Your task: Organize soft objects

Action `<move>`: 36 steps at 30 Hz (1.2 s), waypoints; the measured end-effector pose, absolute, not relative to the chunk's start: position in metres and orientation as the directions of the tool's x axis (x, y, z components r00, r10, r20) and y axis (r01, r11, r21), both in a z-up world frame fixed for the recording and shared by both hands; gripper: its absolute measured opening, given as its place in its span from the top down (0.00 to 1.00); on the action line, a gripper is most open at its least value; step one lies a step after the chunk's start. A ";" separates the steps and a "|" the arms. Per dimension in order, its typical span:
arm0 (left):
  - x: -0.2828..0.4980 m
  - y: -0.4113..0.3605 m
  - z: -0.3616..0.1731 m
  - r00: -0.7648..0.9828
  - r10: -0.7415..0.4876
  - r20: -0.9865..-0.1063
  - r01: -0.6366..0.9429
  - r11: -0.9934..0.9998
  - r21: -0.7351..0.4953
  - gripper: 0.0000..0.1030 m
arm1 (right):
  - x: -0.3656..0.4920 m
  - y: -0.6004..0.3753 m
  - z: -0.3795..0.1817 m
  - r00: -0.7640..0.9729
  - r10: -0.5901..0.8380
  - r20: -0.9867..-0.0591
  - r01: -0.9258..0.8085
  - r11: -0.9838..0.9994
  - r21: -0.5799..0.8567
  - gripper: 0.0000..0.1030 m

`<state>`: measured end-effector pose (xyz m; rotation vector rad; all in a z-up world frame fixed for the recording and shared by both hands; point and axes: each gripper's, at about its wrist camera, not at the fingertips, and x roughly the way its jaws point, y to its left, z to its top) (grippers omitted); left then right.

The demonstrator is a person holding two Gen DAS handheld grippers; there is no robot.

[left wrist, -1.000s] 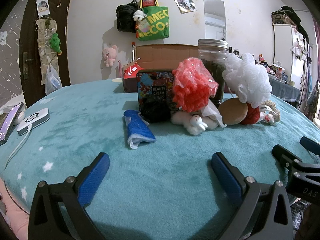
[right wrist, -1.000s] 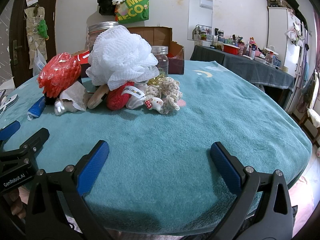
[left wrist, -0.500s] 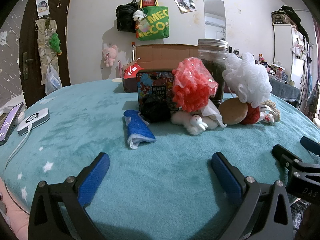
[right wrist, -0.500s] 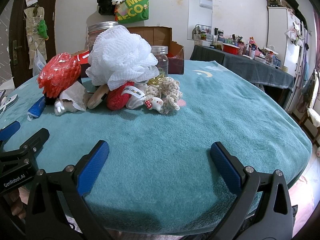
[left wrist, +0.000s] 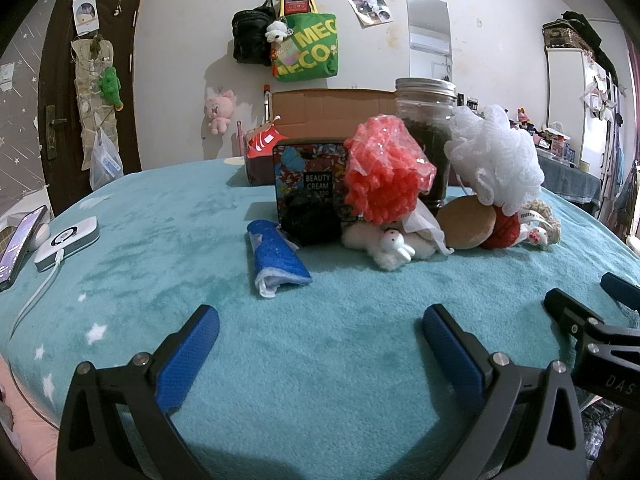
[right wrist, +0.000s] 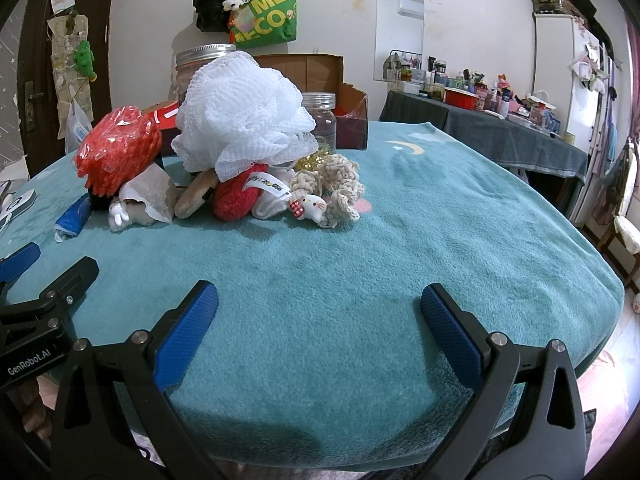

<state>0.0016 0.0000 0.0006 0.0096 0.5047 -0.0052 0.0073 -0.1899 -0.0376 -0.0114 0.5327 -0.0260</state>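
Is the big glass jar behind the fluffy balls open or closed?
Closed. The big glass jar stands upright with its silver screw lid on top, behind the red pouf.

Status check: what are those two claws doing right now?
Left gripper open, empty. Right gripper open, empty. Soft pile untouched on blanket. Nothing between.

The left gripper (left wrist: 320, 330), a black two-finger frame with blue textured pads (left wrist: 192, 354), has its jaws spread wide with nothing between them, held low and level. The right gripper (right wrist: 319, 308), of the same black and blue build, is likewise spread wide and empty. Each shows at the edge of the other's view, so they sit side by side, near but not touching.
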 end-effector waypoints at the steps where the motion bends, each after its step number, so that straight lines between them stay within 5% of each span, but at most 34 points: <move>1: 0.002 0.000 0.001 0.875 -0.003 -0.483 0.007 1.000 0.008 0.00 | 0.007 -0.190 -0.038 0.861 -0.028 -0.508 0.022 1.000 -0.018 0.00; 22: 0.013 0.002 0.012 0.865 -0.046 -0.500 0.061 0.998 0.014 0.00 | 0.013 -0.195 -0.032 0.840 0.008 -0.543 -0.011 1.000 -0.002 0.00; 36: 0.049 0.009 0.073 0.872 -0.174 -0.457 0.180 0.983 -0.031 0.00 | 0.042 -0.210 0.038 0.877 0.152 -0.455 -0.132 0.988 0.075 0.00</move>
